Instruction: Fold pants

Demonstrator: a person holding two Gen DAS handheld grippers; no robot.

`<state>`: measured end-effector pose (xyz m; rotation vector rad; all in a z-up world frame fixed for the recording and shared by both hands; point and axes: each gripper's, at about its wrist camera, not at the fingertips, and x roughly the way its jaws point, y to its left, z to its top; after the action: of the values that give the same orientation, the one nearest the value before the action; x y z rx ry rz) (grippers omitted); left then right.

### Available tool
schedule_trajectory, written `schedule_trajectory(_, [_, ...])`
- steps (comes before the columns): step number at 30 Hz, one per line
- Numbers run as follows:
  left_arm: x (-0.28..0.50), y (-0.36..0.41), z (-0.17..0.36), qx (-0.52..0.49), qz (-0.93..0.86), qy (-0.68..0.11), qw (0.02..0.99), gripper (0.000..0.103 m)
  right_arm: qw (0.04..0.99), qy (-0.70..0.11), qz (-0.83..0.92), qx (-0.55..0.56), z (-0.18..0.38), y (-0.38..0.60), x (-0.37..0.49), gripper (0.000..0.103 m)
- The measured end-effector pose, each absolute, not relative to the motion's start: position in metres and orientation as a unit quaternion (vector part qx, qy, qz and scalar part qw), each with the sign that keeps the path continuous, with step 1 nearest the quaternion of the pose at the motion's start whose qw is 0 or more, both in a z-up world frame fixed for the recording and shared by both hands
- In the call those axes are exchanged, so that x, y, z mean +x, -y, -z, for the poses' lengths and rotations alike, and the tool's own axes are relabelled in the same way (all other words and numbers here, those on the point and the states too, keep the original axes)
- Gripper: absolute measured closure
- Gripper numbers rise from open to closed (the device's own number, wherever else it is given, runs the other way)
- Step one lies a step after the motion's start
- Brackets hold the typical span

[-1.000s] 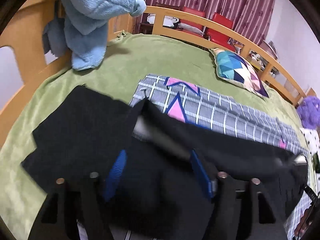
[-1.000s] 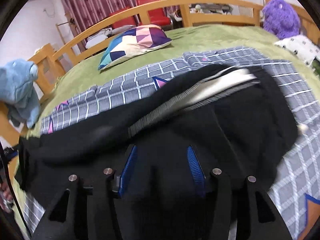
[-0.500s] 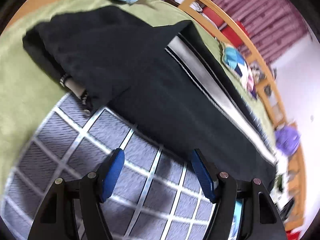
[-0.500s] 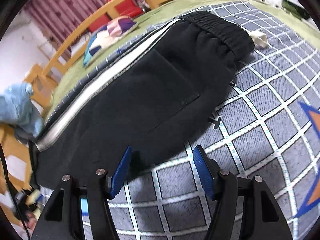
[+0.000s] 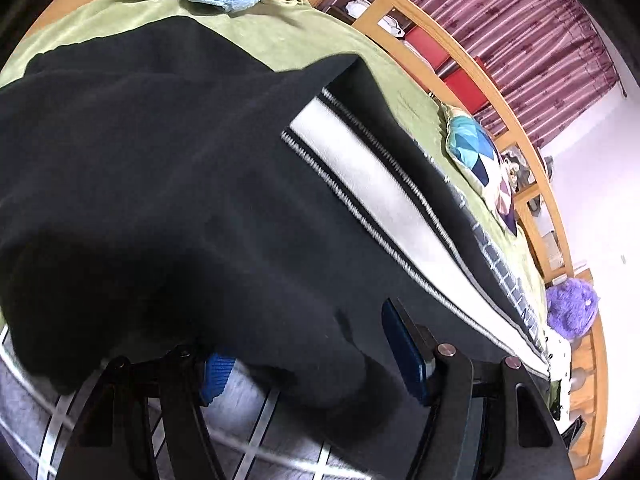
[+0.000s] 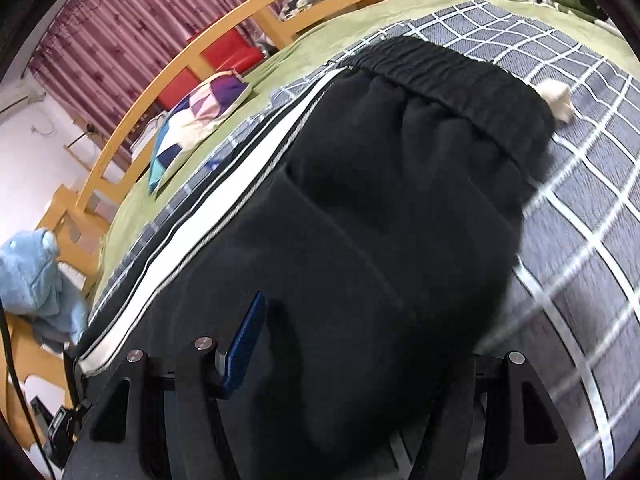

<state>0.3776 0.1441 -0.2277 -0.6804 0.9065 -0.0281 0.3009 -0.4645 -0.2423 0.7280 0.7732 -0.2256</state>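
The black pants [image 5: 180, 200] with a white side stripe [image 5: 380, 208] lie on a grey checked blanket [image 5: 120, 412]. In the right wrist view the pants [image 6: 380, 220] show their elastic waistband [image 6: 460, 92] and a white drawstring end [image 6: 556, 98]. My left gripper [image 5: 308, 364] is open, its blue pads either side of the pants' near edge, the left pad partly under cloth. My right gripper [image 6: 352, 352] is open with pants cloth between its fingers; its right pad is hidden by the cloth.
The blanket [image 6: 580, 208] covers a green bedspread [image 5: 280, 40] on a bed with a wooden rail [image 6: 240, 28]. A colourful pillow [image 6: 200, 120] lies at the back. A blue plush [image 6: 32, 280] and a purple plush [image 5: 572, 308] sit at the ends.
Both grippers have pushed forward from the bare blanket onto the near edge of the pants. Cloth now lies between the open fingers of each.
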Motion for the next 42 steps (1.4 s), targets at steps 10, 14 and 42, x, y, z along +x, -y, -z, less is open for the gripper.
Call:
schedule_trajectory(10, [0.355, -0.142, 0.190, -0.278, -0.012, -0.430, 0.859, 0.088, 0.880, -0.323, 0.100, 0.335, 0.197, 0.462, 0.290, 0.085])
schedule_trajectory(14, [0.320, -0.137, 0.163, -0.273, 0.002, -0.424, 0.864, 0.089, 0.899, -0.317, 0.097, 0.287, 0.157, 0.453, 0.262, 0.086])
schedule_trajectory(42, [0.114, -0.148, 0.162, -0.146, 0.002, -0.447, 0.883, 0.043, 0.866, -0.402, 0.154, 0.253, 0.200, 0.471, 0.011, 0.057])
